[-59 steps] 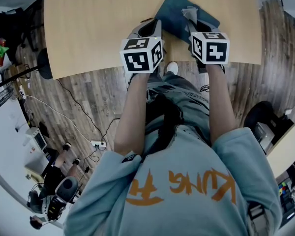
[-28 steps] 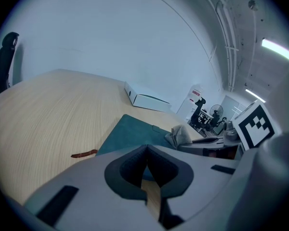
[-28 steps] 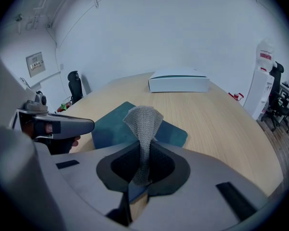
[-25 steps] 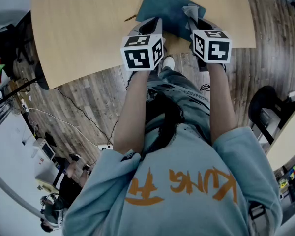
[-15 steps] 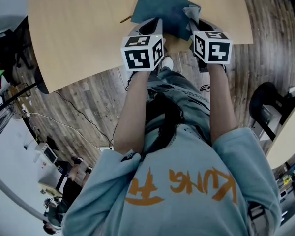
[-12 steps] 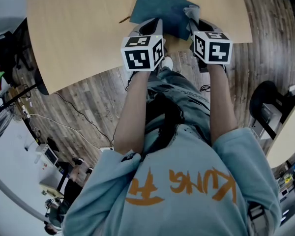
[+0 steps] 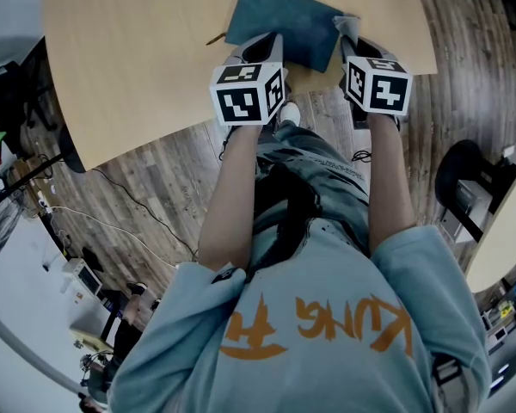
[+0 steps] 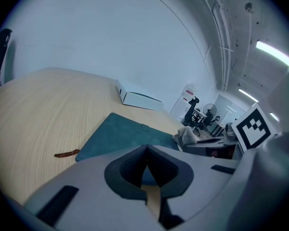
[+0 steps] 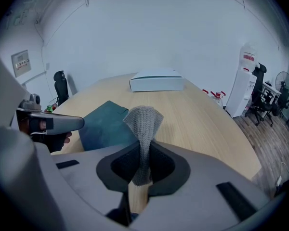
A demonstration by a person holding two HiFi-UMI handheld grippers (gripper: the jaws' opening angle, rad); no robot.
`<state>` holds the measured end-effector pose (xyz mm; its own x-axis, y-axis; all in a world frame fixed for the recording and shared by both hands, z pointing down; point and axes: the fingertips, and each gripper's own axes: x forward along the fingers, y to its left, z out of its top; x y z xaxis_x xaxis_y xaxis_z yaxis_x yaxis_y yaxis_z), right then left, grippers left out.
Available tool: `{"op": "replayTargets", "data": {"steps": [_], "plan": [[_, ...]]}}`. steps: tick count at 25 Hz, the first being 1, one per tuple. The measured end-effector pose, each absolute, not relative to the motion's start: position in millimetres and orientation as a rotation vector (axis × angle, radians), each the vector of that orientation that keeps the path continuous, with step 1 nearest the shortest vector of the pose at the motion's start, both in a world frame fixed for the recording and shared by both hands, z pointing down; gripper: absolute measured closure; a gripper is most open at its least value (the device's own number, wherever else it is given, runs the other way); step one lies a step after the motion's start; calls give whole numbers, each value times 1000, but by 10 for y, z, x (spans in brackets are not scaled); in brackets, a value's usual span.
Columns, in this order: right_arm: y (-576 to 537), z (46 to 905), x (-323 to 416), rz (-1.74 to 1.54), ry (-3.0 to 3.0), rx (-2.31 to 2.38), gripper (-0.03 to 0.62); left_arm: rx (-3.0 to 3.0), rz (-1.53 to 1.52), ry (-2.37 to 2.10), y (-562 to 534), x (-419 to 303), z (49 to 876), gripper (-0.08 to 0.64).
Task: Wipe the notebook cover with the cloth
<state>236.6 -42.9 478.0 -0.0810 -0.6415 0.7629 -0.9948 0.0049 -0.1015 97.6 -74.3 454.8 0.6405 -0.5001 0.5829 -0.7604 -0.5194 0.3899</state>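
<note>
A teal notebook (image 7: 279,22) lies flat on the light wooden table (image 7: 138,50), near its front edge. My right gripper (image 7: 350,43) is shut on a grey knitted cloth (image 7: 346,26), which stands up at the notebook's right corner. In the right gripper view the cloth (image 9: 143,124) rises from between the jaws of that gripper (image 9: 143,154), with the notebook (image 9: 105,121) to its left. My left gripper (image 7: 262,48) is shut with nothing in it, its tips at the notebook's near edge. The left gripper view has the notebook (image 8: 125,136) just beyond this gripper (image 8: 147,154).
A flat white box (image 9: 156,83) lies farther back on the table, also seen as the white box (image 8: 137,96). A small brown strip (image 8: 67,153) lies left of the notebook. The table's front edge runs just under both grippers, with wooden floor (image 7: 155,170) below.
My right gripper has carried the cloth rightward across the cover, from the notebook's middle to its right corner. The left gripper stays at the near edge.
</note>
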Motion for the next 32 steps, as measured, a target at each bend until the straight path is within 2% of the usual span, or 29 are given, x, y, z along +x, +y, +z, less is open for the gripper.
{"op": "replayTargets", "data": {"steps": [32], "plan": [[-1574, 4416, 1136, 743, -2001, 1504, 561, 2151, 413, -1173, -1604, -90, 4256, 543]]}}
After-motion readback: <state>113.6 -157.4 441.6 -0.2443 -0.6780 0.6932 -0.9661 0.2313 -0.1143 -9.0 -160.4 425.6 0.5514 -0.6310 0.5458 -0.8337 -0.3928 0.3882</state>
